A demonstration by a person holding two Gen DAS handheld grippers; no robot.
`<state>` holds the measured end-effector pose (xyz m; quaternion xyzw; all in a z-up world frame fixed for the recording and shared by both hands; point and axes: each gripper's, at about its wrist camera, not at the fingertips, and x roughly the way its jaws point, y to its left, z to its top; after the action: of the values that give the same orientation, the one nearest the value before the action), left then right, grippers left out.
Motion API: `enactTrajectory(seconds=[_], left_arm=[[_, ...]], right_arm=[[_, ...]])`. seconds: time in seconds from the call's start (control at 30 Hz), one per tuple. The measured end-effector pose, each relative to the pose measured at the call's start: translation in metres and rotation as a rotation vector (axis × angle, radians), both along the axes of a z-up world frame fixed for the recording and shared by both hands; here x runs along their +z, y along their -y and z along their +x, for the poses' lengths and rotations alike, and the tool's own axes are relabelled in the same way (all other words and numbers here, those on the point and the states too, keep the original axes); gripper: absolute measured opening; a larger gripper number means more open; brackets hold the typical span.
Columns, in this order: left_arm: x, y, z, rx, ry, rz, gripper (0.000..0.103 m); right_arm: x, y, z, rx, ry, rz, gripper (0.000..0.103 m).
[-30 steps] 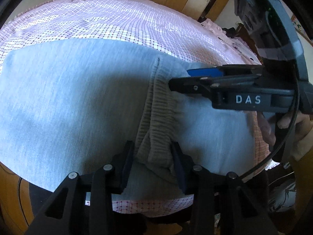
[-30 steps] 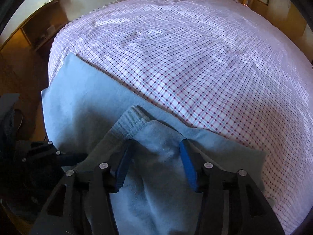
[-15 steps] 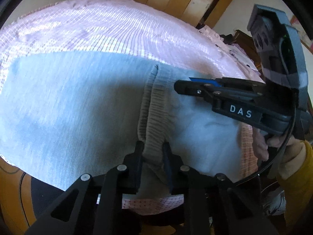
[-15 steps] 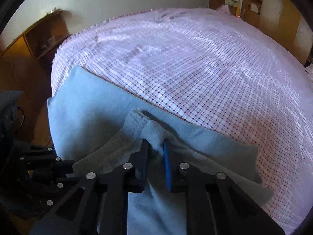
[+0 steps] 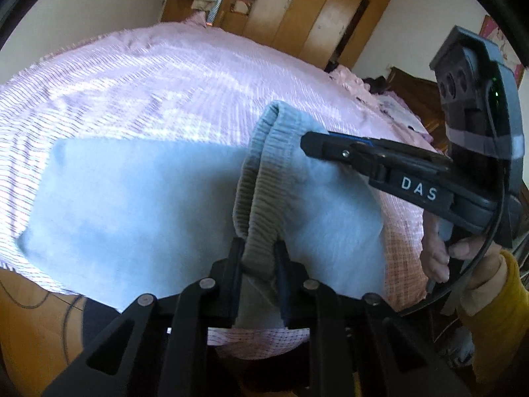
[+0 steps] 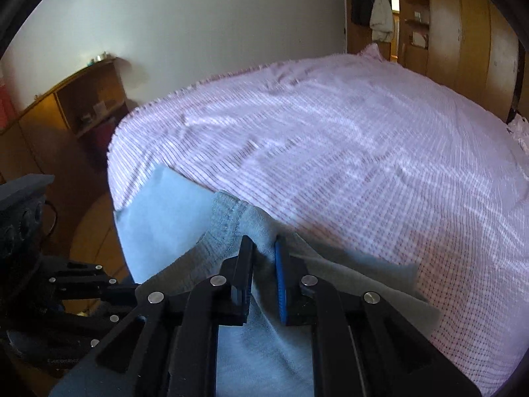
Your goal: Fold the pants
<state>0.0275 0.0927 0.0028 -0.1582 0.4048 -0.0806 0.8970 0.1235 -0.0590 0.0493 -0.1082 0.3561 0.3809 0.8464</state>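
Light blue-grey pants (image 5: 132, 205) lie partly folded at the near edge of the bed. Their ribbed waistband (image 5: 261, 195) is lifted off the bed. My left gripper (image 5: 259, 261) is shut on the near end of the waistband. My right gripper (image 6: 263, 261) is shut on the waistband's far part (image 6: 228, 218); it also shows from the side in the left wrist view (image 5: 310, 144), held by a hand in a yellow sleeve. The flat lower layer of the pants (image 6: 158, 211) stays on the bed.
The bed has a pink checked sheet (image 6: 347, 152) stretching far beyond the pants. A wooden wardrobe (image 5: 314, 13) stands behind the bed, a wooden shelf unit (image 6: 82, 106) beside it. Wooden floor (image 5: 29, 324) lies below the near bed edge.
Both grippers closed on the waistband, from open a second ago, and then lifted it up off the bed. The views tilted upward, showing more of the room.
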Motion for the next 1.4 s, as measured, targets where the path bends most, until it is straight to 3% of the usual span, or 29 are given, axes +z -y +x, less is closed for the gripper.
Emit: enactTrajectory(seconds=[0.23,0.6,0.87,1.13,1.27,1.4], left_arm=[[0.02,-0.035,-0.022,0.09,0.029,0.0,0.018],[0.037,-0.113,-0.038,0.233,0.064,0.024,0.018],[-0.002,-0.166,-0.033,0.308,-0.003,-0.011,0.018],[-0.053,-0.197,-0.021,0.368,-0.104,-0.085,0.022],[-0.06,-0.201,-0.03,0.386,-0.121,-0.09,0.028],[-0.055,-0.194,-0.037,0.384,-0.126,-0.063,0.029]], right_arm=[[0.019,-0.04,-0.004,0.061,0.021,0.045,0.005],[0.022,-0.128,0.001,0.173,0.001,0.072,0.005],[-0.016,-0.192,0.01,0.216,-0.055,0.004,0.005],[-0.063,-0.215,0.028,0.175,-0.135,-0.056,0.01],[-0.06,-0.211,0.033,0.165,-0.179,-0.02,0.013],[-0.041,-0.193,0.028,0.145,-0.162,0.003,0.015]])
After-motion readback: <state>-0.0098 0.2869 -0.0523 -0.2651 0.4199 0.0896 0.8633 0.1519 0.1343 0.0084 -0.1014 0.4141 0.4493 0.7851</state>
